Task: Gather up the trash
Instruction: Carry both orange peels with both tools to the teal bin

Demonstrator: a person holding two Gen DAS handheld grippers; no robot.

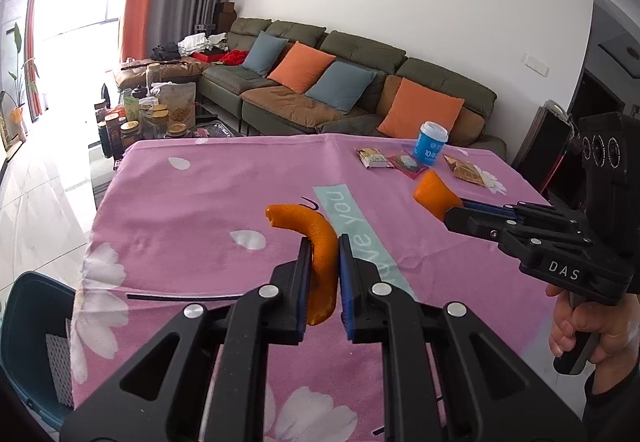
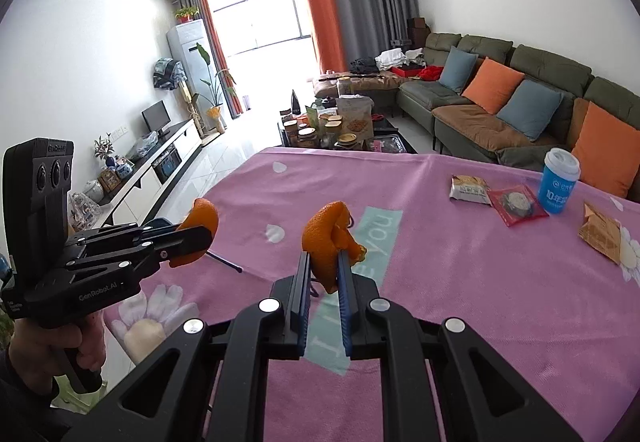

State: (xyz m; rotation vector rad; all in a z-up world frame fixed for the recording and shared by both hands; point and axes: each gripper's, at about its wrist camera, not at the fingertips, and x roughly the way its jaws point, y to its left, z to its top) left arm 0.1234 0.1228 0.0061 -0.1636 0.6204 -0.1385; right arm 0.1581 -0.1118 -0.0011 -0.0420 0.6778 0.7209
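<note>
My left gripper (image 1: 325, 242) is shut on a curved strip of orange peel (image 1: 316, 242) and holds it above the pink tablecloth (image 1: 180, 210). It also shows in the right wrist view (image 2: 196, 238) with its peel (image 2: 200, 220). My right gripper (image 2: 324, 256) is shut on another piece of orange peel (image 2: 326, 238), also held above the cloth; it shows in the left wrist view (image 1: 450, 212) with its peel (image 1: 432, 194). A blue paper cup (image 2: 558, 186), a silver wrapper (image 2: 470, 188), a red wrapper (image 2: 516, 204) and a brown wrapper (image 2: 602, 232) lie on the far right of the table.
A dark teal bin (image 1: 36, 342) with a mesh side stands at the table's left edge. A low table crowded with jars (image 2: 328, 130) stands beyond the far edge. A green sofa (image 2: 500, 98) with cushions runs along the right wall.
</note>
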